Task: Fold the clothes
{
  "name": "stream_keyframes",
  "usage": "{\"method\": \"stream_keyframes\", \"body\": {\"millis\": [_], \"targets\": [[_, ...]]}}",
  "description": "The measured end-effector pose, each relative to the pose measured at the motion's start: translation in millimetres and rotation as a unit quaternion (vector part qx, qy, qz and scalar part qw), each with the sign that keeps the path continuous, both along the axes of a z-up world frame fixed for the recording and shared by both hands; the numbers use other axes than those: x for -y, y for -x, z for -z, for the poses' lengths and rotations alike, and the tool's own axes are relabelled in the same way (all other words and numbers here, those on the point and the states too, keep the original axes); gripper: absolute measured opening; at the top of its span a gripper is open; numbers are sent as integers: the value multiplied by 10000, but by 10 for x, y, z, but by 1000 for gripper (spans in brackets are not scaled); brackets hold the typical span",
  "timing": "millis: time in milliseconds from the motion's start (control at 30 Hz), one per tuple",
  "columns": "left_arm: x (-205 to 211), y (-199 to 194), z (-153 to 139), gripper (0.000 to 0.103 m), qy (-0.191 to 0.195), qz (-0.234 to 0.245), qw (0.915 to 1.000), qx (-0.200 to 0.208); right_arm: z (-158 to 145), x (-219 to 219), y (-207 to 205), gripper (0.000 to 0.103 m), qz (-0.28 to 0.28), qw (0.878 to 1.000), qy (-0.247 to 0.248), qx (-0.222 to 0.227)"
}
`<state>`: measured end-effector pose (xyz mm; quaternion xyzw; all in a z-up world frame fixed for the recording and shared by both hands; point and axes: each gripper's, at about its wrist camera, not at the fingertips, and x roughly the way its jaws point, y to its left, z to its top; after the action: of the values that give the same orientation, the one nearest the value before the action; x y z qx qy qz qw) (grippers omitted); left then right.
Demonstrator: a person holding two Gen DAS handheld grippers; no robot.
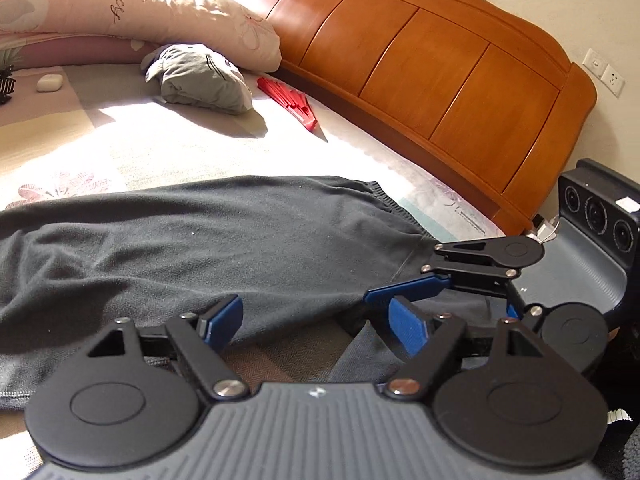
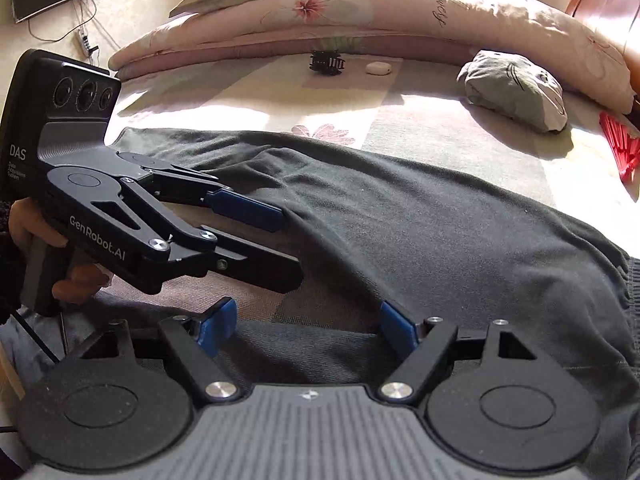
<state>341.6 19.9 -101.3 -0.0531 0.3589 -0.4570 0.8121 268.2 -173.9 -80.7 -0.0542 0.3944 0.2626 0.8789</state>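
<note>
- The left gripper (image 1: 316, 326) has its jaws wide apart, gripping nothing; between its blue pads lie the near edge of the dark charcoal knit trousers (image 1: 200, 248) and a strip of bare bedsheet.
- The right gripper (image 2: 306, 330) likewise holds its jaws apart, hovering low over the trousers' near fold with no cloth pinched.
- In the right wrist view the left gripper (image 2: 280, 248) comes in from the left, held in a person's hand (image 2: 60, 264); its lower black finger lies across the cloth edge and its upper blue pad sits just above it.
- In the left wrist view the right gripper (image 1: 384, 300) reaches in from the right, its fingers spread over the trousers near the waist end.
- The trousers lie flat on the bed (image 1: 168, 152), long axis running left to right across both views; the ribbed waistband (image 1: 394, 204) points toward the orange wooden headboard (image 1: 420, 64), the legs the other way.
- Beyond the trousers and well apart from them: a bundled grey garment with a whiskered cartoon face (image 1: 200, 78), a folded red fan (image 1: 290, 102) beside it, a small white oval case (image 1: 50, 82) and a black hair claw (image 2: 326, 62).
- A rolled pink floral quilt (image 2: 360, 16) lies along the far side of the bed.
</note>
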Motion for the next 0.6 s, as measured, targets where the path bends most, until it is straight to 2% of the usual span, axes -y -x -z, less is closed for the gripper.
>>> {"method": "stream_keyframes", "body": {"millis": [167,333,433,600], "targets": [[-105,-7,-49,80,-216,-180,9995,149,25,-145,-5,81,-498,9981,289,233],[-287,-16,-88,80,-452,-428,9977,265,62,-259,-9,54,-917,9927,670,399],[-375,-15,-66,80,-530,-558,9968,227,135,-284,-63,48,-914,9878,1132,559],[-438,37,-36,80,-631,-551,9961,270,201,-285,-169,39,-950,9822,1471,681]]}}
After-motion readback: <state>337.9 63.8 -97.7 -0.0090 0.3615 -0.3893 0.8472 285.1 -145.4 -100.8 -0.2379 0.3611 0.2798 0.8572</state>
